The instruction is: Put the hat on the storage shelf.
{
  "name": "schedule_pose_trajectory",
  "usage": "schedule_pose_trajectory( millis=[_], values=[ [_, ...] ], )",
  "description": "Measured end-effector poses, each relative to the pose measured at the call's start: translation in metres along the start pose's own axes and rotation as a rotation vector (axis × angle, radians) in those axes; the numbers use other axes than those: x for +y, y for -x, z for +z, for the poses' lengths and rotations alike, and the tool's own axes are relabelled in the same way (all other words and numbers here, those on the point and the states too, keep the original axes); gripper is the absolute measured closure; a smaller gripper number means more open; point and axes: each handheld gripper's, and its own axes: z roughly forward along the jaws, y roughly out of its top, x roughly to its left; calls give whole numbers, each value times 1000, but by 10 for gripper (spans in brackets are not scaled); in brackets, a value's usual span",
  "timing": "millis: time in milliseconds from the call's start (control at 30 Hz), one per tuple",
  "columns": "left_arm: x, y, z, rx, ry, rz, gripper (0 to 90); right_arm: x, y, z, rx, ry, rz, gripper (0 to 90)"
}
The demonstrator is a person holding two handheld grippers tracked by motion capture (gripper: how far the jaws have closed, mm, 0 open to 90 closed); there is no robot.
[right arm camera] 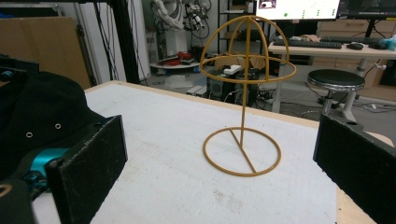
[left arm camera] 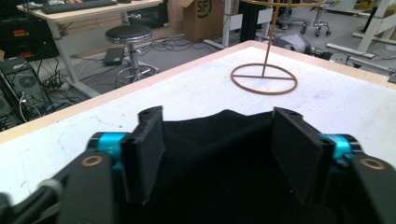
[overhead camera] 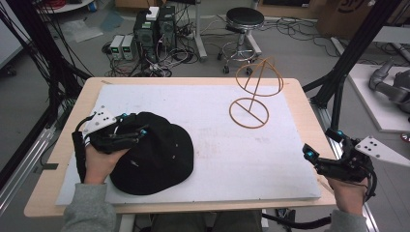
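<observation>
Our left gripper [overhead camera: 131,126] spreads over the cap [overhead camera: 154,154] to grab it; right gripper [overhead camera: 323,144], spread and empty, waits near the stand [overhead camera: 254,94].

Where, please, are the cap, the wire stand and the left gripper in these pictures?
cap [overhead camera: 159,159], high view, on its black crown.
wire stand [right arm camera: 242,151], right gripper view, on its base ring.
left gripper [overhead camera: 135,126], high view, between its fingertips over the cap.
</observation>
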Motion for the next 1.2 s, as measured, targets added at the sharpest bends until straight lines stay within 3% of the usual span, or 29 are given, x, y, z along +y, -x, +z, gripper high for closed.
schedule_pose_trajectory(
  millis=[300, 567, 1000, 1200],
  values=[
    [-3, -1, 3, 5, -32, 4, 573, -1, -1, 3, 2, -8, -5, 24],
    [-6, -4, 4, -17, -45, 3, 858, -2, -2, 5, 7, -19, -5, 24],
    [10, -2, -4, -44, -2, -8, 889, -3, 0, 5, 5, -20, -1, 24],
    [19, 3, -6, -60, -9, 12, 892, -4, 1, 6, 4, -25, 0, 24]
  ],
)
